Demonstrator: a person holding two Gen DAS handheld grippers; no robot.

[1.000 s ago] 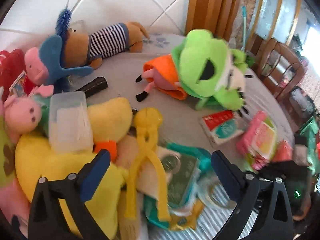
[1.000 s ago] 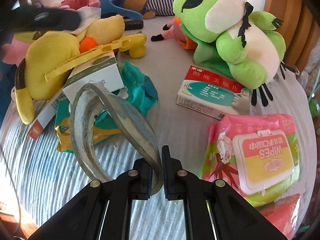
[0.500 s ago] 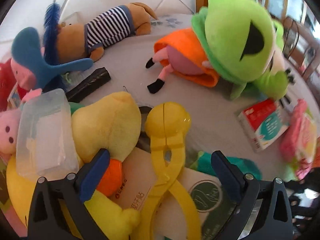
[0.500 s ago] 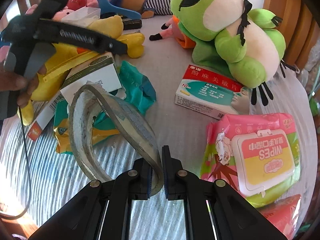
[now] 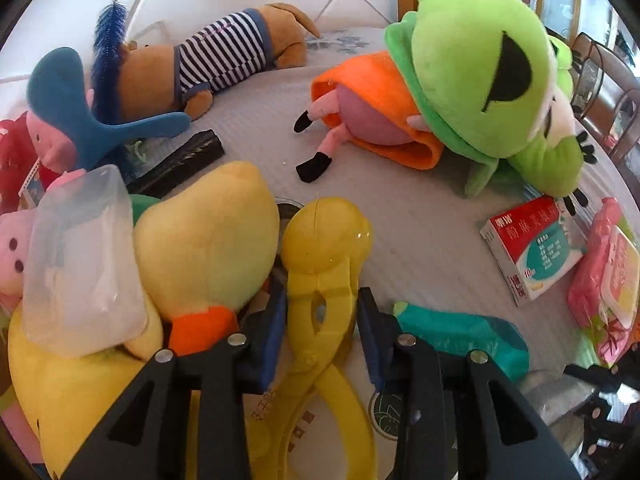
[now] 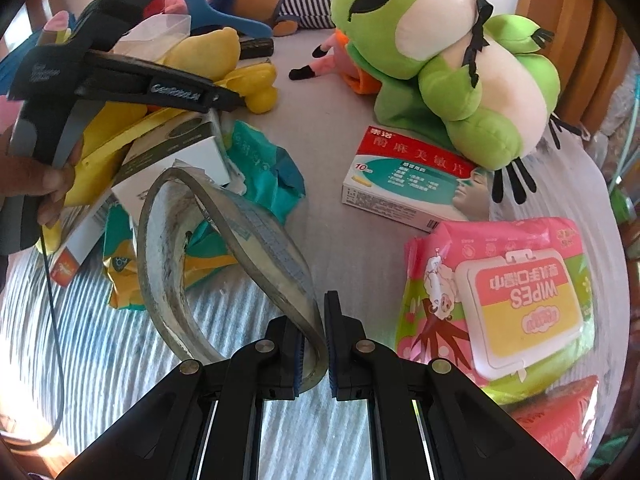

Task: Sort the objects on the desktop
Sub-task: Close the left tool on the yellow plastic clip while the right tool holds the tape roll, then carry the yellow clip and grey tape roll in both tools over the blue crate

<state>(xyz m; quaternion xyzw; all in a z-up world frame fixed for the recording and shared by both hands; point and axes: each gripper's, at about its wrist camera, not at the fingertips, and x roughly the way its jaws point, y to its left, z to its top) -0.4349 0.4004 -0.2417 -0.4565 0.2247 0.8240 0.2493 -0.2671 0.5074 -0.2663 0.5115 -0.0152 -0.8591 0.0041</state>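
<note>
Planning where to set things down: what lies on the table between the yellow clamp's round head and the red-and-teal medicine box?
Nothing: in the left wrist view the table is bare between the yellow clamp and the medicine box.

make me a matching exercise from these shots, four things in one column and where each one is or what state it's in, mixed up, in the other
Things:
1. yellow plastic tongs
2. tape roll
3. medicine box
4. clear plastic box

Places or states:
A. lies on the yellow duck plush
B. pinched in the right claw
C. flat on the table, just in front of the green frog plush
D. between the fingers of the left claw, whose jaws have just been closing on it

Pairs: 1-D, 2-B, 3-C, 4-A
</note>
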